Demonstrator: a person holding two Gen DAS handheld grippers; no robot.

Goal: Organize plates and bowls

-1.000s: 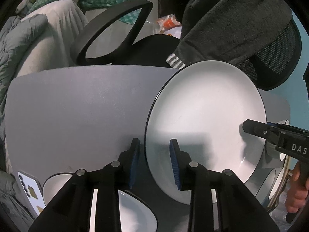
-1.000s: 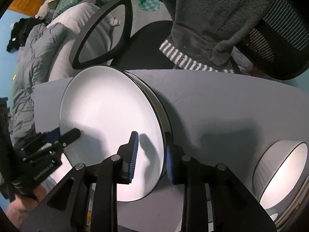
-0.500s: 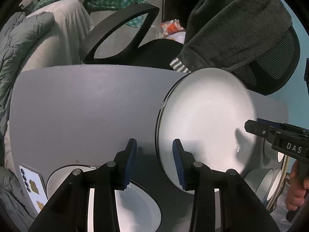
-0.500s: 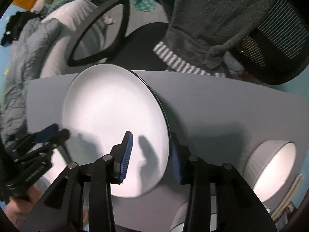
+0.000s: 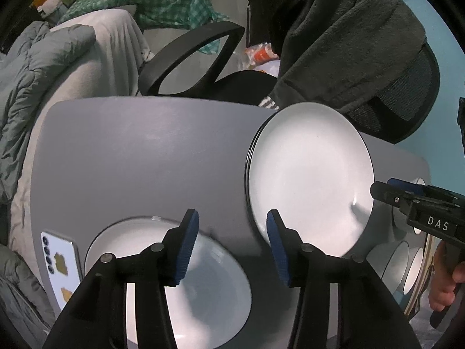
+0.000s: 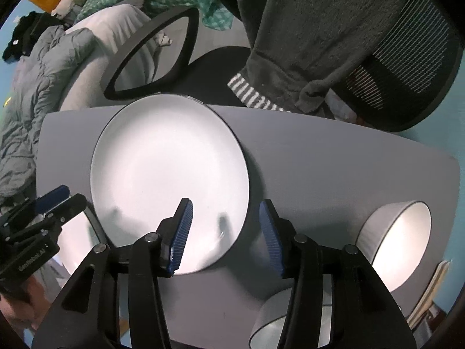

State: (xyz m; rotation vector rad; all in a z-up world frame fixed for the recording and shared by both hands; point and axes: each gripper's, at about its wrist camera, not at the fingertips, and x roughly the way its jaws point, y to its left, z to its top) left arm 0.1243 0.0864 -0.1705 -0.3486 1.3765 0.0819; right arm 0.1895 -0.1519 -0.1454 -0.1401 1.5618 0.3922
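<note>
Blue ribbed pads face each other across an empty gap on the left gripper [image 5: 232, 247]: its jaws have just been opening and now stand about half spread, holding nothing, with the grey table [image 5: 139, 157] and the rim of a second white plate [image 5: 203, 299] showing beneath them. The right gripper [image 6: 223, 232] is in the same condition, jaws just opened to a middling width, nothing pinched; the near edge of the big white plate [image 6: 168, 174] lies below the gap, but the pads do not press on it. That plate, black-rimmed, appears to sit on another like it near the far edge of the table, since the left wrist view shows a doubled dark rim [image 5: 250, 157] at its side. To finish this release well, both grippers should lift straight away from the stack without dragging a pad along the rim, because a sideways nudge could slide the top plate off centre. Next, I judge, comes the plate under the left gripper, or one of the bowls: one white bowl [image 6: 398, 241] stands at the right of the table and another [image 6: 279, 322] close below the right gripper. A phone [image 5: 59, 264] lies at the table's left edge, just beside the near plate, so a pickup there calls for care. An office chair [image 6: 407, 67] draped with a dark fleece stands beyond.
</note>
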